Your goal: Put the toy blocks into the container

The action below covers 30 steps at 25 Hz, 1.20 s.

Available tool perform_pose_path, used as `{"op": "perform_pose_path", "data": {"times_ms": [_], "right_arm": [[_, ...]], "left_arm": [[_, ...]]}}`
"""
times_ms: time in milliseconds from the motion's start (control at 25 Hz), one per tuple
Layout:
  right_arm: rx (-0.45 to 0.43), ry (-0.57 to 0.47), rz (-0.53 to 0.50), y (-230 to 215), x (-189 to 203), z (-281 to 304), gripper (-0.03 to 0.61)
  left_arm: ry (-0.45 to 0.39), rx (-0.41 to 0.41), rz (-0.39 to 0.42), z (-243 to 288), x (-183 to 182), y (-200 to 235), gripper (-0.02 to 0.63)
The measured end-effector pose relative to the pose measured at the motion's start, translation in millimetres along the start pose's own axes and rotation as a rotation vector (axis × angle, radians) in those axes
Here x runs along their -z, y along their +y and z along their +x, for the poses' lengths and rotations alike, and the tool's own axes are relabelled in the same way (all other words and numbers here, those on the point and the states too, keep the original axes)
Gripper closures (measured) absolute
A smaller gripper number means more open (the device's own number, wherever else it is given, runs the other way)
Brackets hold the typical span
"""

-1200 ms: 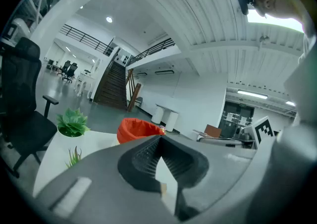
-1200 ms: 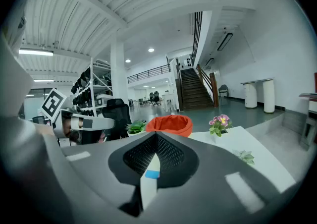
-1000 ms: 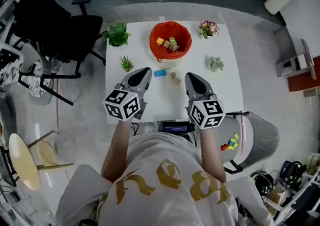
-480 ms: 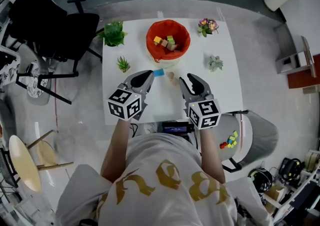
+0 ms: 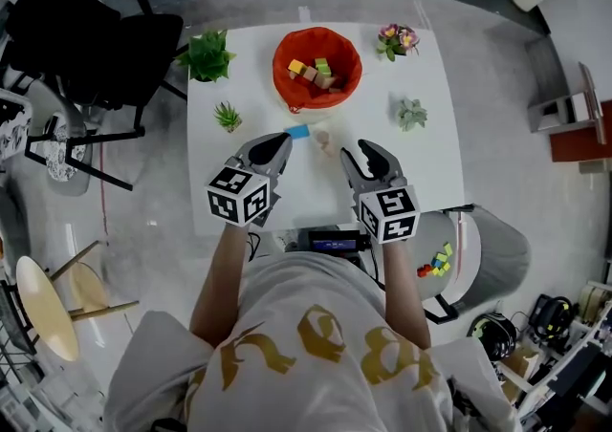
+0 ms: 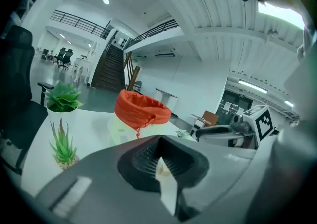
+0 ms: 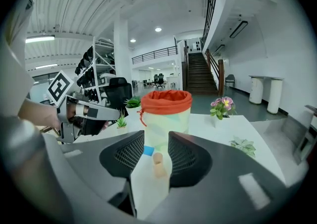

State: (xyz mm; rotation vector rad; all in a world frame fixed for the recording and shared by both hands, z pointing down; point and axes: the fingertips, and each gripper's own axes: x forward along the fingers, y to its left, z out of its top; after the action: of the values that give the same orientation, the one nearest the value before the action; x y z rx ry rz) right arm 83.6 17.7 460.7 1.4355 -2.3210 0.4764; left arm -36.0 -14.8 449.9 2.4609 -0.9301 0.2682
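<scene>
Seen from overhead, at the far side of a white table (image 5: 421, 172): a round container (image 5: 279, 67) with a crumpled orange fabric rim, holding a small heap of toy blocks (image 5: 311, 74) in yellow, green and brown. Just outside its near wall, on bare tabletop: a flat blue block (image 5: 297, 132) and, beside it, a tan wooden piece (image 5: 323, 141), both short of the grippers and touched by neither. Left gripper (image 5: 280, 140) closed at the tips, with only a thin pale wedge between its ribbed black pads and nothing held. Right gripper (image 5: 358, 151) open to a middling gap, empty, framing the blue block and the tan wooden piece on the table ahead. Visible only from table level, in the gripper views: the container's pale, translucent lower wall under the orange cuff, an orange drawstring (image 6: 137, 130) hanging at its front, and the rounded, peg-like upright shape of the tan wooden piece. Visible only from above: the blocks inside. Around the container, four small plants: a leafy green plant (image 5: 206, 55), a spiky plant (image 5: 228, 117), a pink-flowered plant (image 5: 397, 38) and a grey-green succulent (image 5: 412, 115). Beside the table, more coloured blocks (image 5: 435, 263) on a grey seat (image 5: 497, 248).
</scene>
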Motion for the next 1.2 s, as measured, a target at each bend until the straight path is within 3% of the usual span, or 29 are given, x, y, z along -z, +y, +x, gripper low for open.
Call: {"op": "perform_pose_path", "data": {"times_ms": [160,680,1200], "right_arm": [[-0.008,0.030,-0.002,-4,12,6,0.407],[-0.057,0.142,-0.015,-8,52,34,0.399],[-0.108,0.258,-0.095,-4,83,58,0.383]], "left_arm": [[0.056,-0.005,0.040,11,15,1,0.614],[0.144,-0.016,0.023,31,44,12,0.614],[0.199,-0.025,0.011,42,61,27,0.614]]}}
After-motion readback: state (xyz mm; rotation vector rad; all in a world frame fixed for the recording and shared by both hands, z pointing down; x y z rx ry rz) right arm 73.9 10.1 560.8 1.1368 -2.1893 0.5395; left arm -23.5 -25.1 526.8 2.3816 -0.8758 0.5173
